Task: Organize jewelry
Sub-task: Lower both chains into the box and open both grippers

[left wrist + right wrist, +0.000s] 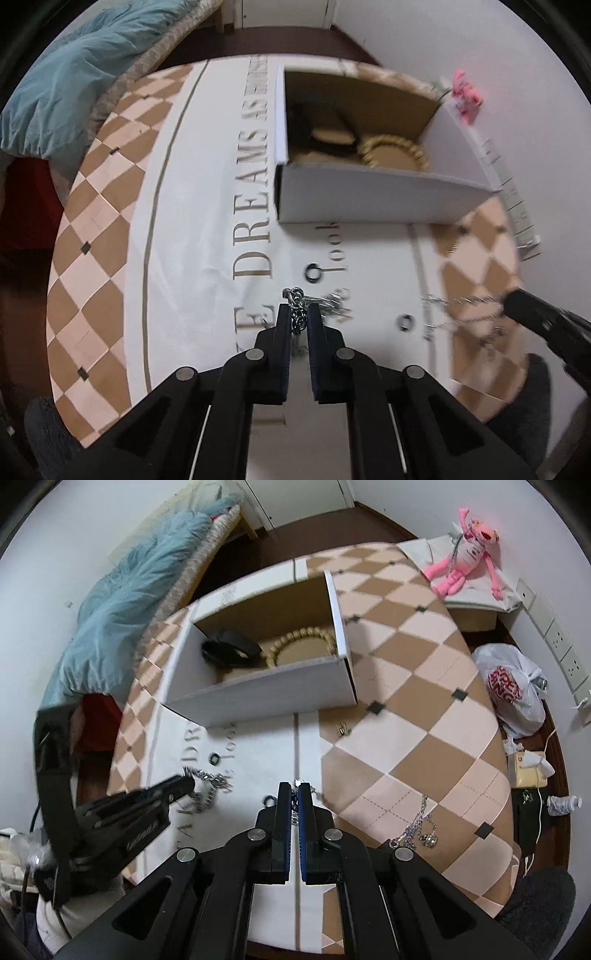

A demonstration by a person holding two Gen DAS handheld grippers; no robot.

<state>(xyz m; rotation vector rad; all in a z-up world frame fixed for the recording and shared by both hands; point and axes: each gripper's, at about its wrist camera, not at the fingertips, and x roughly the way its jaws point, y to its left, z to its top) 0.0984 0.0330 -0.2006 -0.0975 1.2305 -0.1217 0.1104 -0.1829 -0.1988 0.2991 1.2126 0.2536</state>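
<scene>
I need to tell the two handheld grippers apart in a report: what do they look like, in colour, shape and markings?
Both look alike. The left gripper and right gripper are black, with two flat parallel fingers faced in blue pads, angular linkage arms and round silver pivot pins. Seen from the right wrist view, the left gripper's body bears pale lettering too blurred to read, and a thin dark cable trails beside it.

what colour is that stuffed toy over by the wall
Pink; the stuffed toy shows best in the right wrist view.

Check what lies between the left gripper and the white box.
One small black ring lies between the left gripper and the white box; left wrist view.
</scene>
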